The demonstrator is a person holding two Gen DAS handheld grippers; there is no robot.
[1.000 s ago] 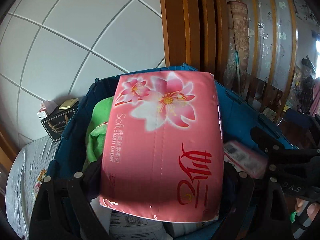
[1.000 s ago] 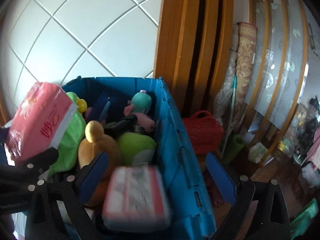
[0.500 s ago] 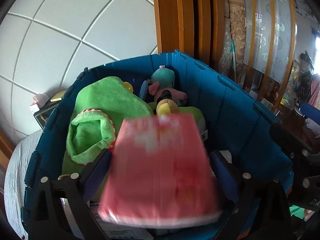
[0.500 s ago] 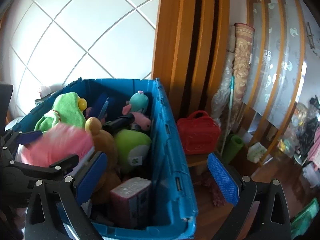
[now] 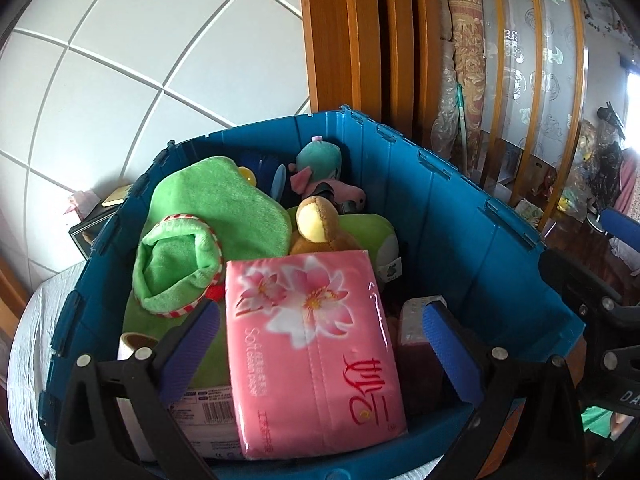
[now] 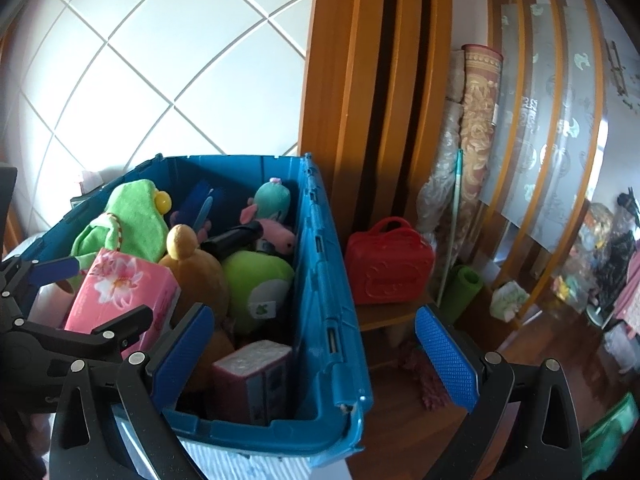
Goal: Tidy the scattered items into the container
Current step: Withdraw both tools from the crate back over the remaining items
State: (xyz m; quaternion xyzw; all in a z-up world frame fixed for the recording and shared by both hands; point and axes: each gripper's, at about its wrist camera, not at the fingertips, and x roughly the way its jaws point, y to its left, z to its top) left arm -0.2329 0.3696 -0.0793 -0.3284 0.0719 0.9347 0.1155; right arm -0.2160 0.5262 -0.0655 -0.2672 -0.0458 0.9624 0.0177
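A blue plastic bin point(image 5: 460, 208) holds a green plush point(image 5: 208, 220), a brown plush point(image 5: 316, 224), a teal plush point(image 5: 318, 160) and a small dark-pink box point(image 6: 252, 376). A pink flowered tissue pack point(image 5: 312, 344) lies on top at the bin's near end. My left gripper point(image 5: 316, 344) hangs over it with its jaws opening; the pack sits between the blue pads point(image 5: 192, 344) with gaps on both sides. My right gripper point(image 6: 312, 340) stands open over the bin's right wall point(image 6: 320, 280) with nothing between its fingers. In the right wrist view, the left gripper point(image 6: 60, 300) is at the left edge.
The bin stands on a table with a white cloth point(image 5: 28, 340), against a tiled wall. A black box point(image 5: 90, 224) sits left of the bin. Right of it are a wooden door frame point(image 6: 360, 100), a red case point(image 6: 388, 264), a green rolled mat point(image 6: 460, 292) and a rolled carpet point(image 6: 476, 120).
The tissue pack left the left gripper's grip and dropped into the bin. The small box fell from the right gripper's jaws into the bin's near corner. Both grippers drew back slightly.
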